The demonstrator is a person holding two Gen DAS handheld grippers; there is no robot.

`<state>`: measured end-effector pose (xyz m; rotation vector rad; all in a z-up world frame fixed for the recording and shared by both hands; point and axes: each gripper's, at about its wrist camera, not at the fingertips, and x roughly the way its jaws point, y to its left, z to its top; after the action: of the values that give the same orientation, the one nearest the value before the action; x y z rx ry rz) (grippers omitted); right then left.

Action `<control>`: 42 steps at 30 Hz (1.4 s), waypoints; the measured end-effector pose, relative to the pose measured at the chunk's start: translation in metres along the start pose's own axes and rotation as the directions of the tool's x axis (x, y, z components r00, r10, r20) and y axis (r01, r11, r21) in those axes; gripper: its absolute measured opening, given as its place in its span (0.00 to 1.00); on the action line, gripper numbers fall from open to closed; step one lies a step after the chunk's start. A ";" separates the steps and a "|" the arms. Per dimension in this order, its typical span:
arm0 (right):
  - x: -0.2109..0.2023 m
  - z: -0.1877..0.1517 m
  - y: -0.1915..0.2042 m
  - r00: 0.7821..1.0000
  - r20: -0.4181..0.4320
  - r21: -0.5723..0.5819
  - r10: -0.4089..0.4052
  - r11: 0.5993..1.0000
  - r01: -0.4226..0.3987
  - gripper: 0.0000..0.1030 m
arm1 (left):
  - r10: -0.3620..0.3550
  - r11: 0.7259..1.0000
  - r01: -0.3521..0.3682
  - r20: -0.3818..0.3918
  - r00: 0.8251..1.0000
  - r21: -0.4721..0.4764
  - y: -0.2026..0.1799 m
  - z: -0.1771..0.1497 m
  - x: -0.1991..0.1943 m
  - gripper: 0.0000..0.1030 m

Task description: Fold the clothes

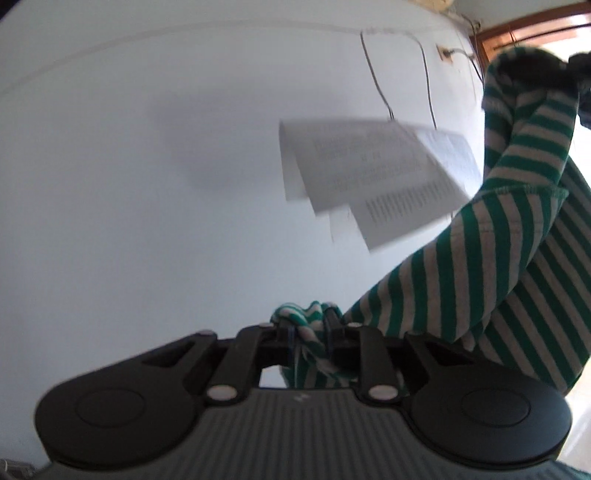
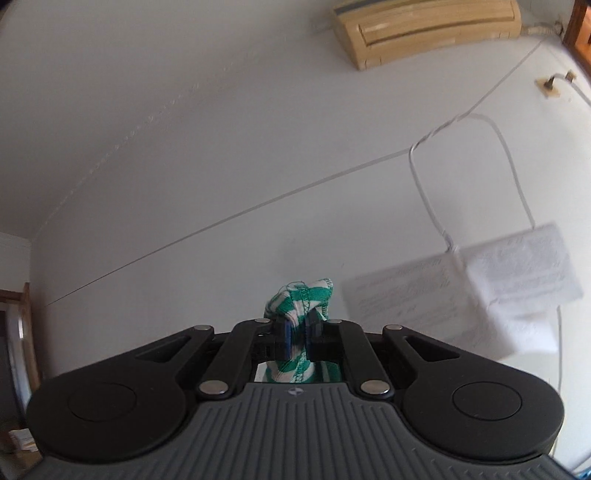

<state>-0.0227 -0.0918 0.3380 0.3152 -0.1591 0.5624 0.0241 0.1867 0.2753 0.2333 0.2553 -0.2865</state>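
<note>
Both grippers were tilted up toward the white wall (image 1: 147, 147), no table in sight. The left gripper (image 1: 308, 332) had its fingers clenched on a bunched edge of the green-and-white striped garment (image 1: 461, 258), a tuft of cloth poking out past the fingertips. From that pinch the garment ran up and to the right, its long axis slanting diagonally across the left wrist view, a hemmed sleeve rising toward the top right corner, where the right gripper showed only as a dark, blurred shape. In the right wrist view the right gripper (image 2: 297, 332) was clamped on another bunch of the same striped cloth, a small knot sticking straight up between the pads. So the garment hung in the air, stretched between the two grips. Behind it, printed paper sheets (image 1: 369, 177) hung on the wall under thin cables (image 1: 373, 70), and a beige air conditioner (image 2: 424, 29) sat high up
</note>
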 end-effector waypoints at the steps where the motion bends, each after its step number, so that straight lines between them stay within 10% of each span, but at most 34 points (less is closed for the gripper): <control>1: 0.007 -0.012 0.002 0.996 -0.069 0.026 0.054 0.998 -0.052 0.08 | -0.004 1.000 0.005 -0.051 0.999 0.007 0.002 -0.019 0.008 0.27; 4: 0.027 -0.049 0.006 0.939 -0.262 0.123 0.222 0.973 -0.196 0.12 | 0.012 0.999 -0.006 -0.158 0.987 0.037 0.009 -0.074 0.020 0.30; 9: 0.053 -0.115 -0.006 0.777 -0.503 0.221 0.378 0.926 -0.307 0.19 | 0.104 0.995 -0.094 -0.323 0.941 0.045 0.030 -0.167 0.016 0.33; 13: 0.064 -0.157 -0.052 0.662 -0.546 0.309 0.513 0.858 -0.411 0.81 | 0.215 0.973 -0.230 -0.425 0.879 0.016 0.046 -0.227 0.005 0.50; 15: 0.061 -0.171 -0.077 0.649 -0.568 0.266 0.506 0.859 -0.437 0.80 | 0.300 0.947 -0.321 -0.444 0.844 0.028 0.049 -0.252 -0.002 0.73; 20: 0.042 -0.211 -0.130 0.750 -0.605 0.096 0.267 0.960 -0.265 0.72 | 0.303 0.926 -0.374 -0.480 0.823 -0.057 0.041 -0.270 -0.008 0.73; 26: 0.056 -0.358 -0.188 0.509 -0.836 0.297 0.206 0.949 0.103 0.50 | 0.185 0.949 -0.283 -0.480 0.858 -0.140 -0.012 -0.296 -0.035 0.81; 28: 0.067 -0.402 -0.208 0.463 -0.851 0.386 0.250 0.894 0.227 0.44 | 0.101 0.956 -0.226 -0.510 0.854 -0.189 -0.035 -0.305 -0.024 0.83; 31: 0.091 -0.458 -0.223 0.452 -0.794 0.579 0.406 0.731 0.362 0.44 | 0.025 0.958 -0.177 -0.552 0.834 -0.224 -0.073 -0.326 0.000 0.83; 33: 0.109 -0.479 -0.229 0.383 -0.862 0.488 0.332 0.748 0.449 0.39 | 0.012 0.959 -0.174 -0.579 0.815 -0.225 -0.091 -0.339 0.014 0.82; 35: 0.122 -0.480 -0.246 0.373 -0.906 0.372 0.200 0.799 0.473 0.00 | 0.038 0.958 -0.200 -0.602 0.798 -0.204 -0.100 -0.349 0.024 0.80; 40: 0.165 -0.424 -0.316 0.513 -0.832 0.076 -0.213 0.871 0.485 0.00 | 0.114 0.950 -0.274 -0.649 0.752 -0.151 -0.113 -0.371 0.047 0.80; 42: 0.183 -0.396 -0.322 0.523 -0.729 -0.166 -0.443 0.854 0.492 0.00 | 0.149 0.935 -0.322 -0.657 0.739 -0.151 -0.102 -0.375 0.051 0.81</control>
<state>0.3312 -0.1253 -0.0721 0.1472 0.7547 0.1085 -0.0403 0.1772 -0.1112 0.0953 0.9339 0.1006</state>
